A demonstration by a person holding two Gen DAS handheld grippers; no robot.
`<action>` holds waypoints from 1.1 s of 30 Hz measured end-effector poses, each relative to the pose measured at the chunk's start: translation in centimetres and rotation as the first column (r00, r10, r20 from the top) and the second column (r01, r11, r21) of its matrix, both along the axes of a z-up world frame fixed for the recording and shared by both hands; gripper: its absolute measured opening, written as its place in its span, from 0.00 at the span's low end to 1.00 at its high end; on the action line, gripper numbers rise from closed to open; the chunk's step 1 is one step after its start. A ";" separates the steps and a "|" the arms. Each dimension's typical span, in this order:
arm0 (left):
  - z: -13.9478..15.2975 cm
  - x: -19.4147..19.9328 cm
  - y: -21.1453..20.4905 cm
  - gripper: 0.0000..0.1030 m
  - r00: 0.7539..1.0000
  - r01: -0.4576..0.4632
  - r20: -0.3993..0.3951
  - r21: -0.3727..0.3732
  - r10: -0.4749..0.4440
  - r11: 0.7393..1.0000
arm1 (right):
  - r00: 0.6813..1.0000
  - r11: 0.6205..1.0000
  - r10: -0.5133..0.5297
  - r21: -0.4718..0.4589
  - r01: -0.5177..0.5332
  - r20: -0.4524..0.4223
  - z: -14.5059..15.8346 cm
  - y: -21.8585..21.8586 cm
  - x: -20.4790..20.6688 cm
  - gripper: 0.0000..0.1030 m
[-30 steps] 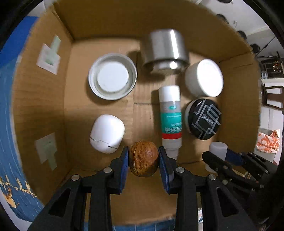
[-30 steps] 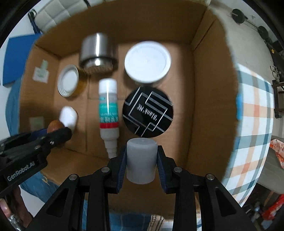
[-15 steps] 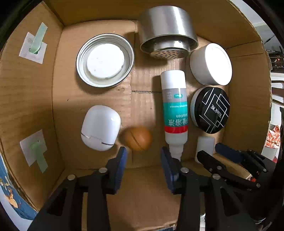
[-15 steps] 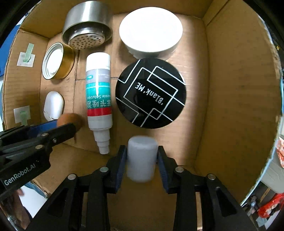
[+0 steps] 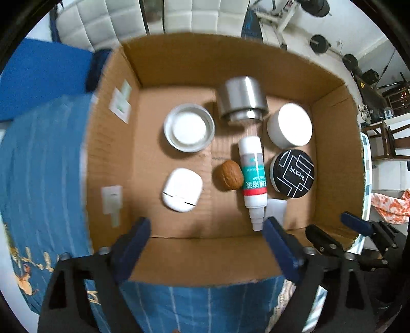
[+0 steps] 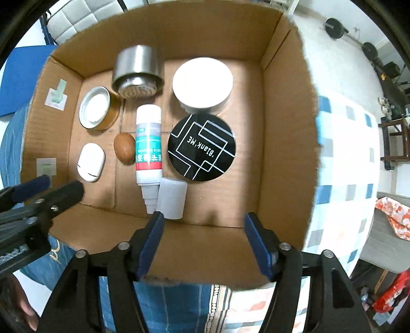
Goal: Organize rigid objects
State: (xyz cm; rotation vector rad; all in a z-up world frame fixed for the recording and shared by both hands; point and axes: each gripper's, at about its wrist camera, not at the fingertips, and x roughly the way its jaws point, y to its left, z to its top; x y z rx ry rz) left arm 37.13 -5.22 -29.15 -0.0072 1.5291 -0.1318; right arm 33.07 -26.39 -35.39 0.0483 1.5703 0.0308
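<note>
Cardboard box holds the walnut and grey cap; left gripper and right gripper gape, grasping nothing.

Looks like a lived-in room of a home, partly used for exercise. Weight plates and a barbell against the white far wall; a white quilted chair back behind the box. Blue patterned cloth under the box on one side, checked cloth on the other, as on a bed or sofa. Dark wooden chair and an orange-patterned cloth at the right edge. Household odds and ends in the box: a tin, a bottle, a walnut.
</note>
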 end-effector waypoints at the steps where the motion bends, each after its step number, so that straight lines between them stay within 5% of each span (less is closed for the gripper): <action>1: 0.8 -0.4 0.1 0.94 1.000 0.001 0.023 0.016 -0.002 1.000 | 1.000 1.000 0.000 0.000 0.000 0.014 0.5 -0.1 -0.3 0.75; 9: 5.3 -1.9 2.4 0.99 0.991 -0.034 0.131 0.005 0.033 0.999 | 0.995 1.000 -0.015 -0.002 0.015 0.098 4.1 0.6 -1.4 1.00; 19: 9.6 -5.7 2.3 0.99 0.970 -0.048 0.236 -0.003 0.048 0.999 | 0.980 0.999 -0.035 0.000 0.036 0.196 9.5 0.1 -5.5 1.00; 33: 22.2 -16.4 2.7 0.99 0.880 -0.047 0.472 -0.015 0.048 0.999 | 0.908 0.997 -0.076 0.048 0.062 0.411 21.9 -0.7 -17.2 1.00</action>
